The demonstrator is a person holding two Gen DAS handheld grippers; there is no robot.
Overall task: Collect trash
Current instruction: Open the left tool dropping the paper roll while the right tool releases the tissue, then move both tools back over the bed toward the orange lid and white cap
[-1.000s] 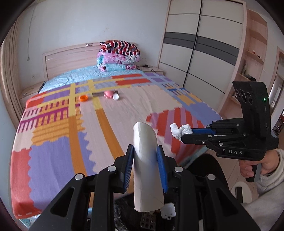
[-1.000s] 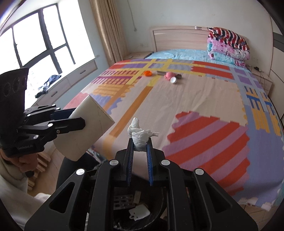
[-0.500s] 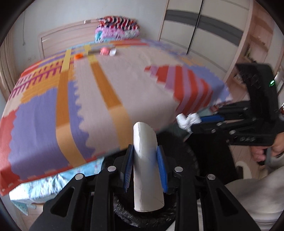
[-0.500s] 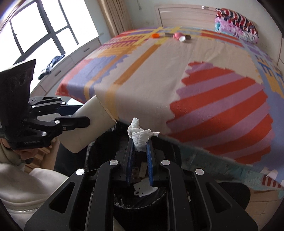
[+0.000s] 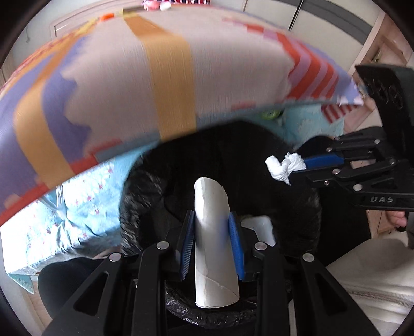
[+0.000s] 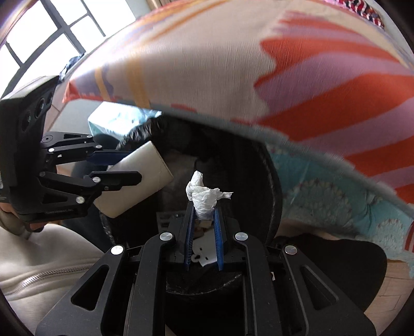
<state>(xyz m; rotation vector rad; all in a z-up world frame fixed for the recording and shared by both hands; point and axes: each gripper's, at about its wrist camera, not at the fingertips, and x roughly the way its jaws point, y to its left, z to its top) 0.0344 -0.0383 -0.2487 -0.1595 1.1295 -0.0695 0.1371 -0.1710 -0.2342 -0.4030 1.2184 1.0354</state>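
Observation:
My left gripper (image 5: 212,219) is shut on a grey cardboard tube (image 5: 213,248), held over the mouth of a black-lined trash bin (image 5: 145,191). My right gripper (image 6: 204,212) is shut on a crumpled white tissue (image 6: 204,196), also over the bin (image 6: 269,181). In the left wrist view the right gripper (image 5: 305,168) holds the tissue (image 5: 283,166) at the right. In the right wrist view the left gripper (image 6: 124,168) holds the tube (image 6: 139,181) at the left. White scraps (image 6: 204,252) lie inside the bin.
The bed with its colourful patchwork cover (image 5: 168,77) overhangs just beyond the bin, with a light-blue sheet (image 5: 85,206) hanging below. Small pink and orange items (image 5: 152,4) lie far up the bed. A wardrobe (image 5: 336,15) stands right. My pale sleeve (image 6: 51,258) is close.
Both grippers have tilted down and dropped toward the bin at the bed's foot. The bed has risen in both views. The tube and tissue stay gripped.

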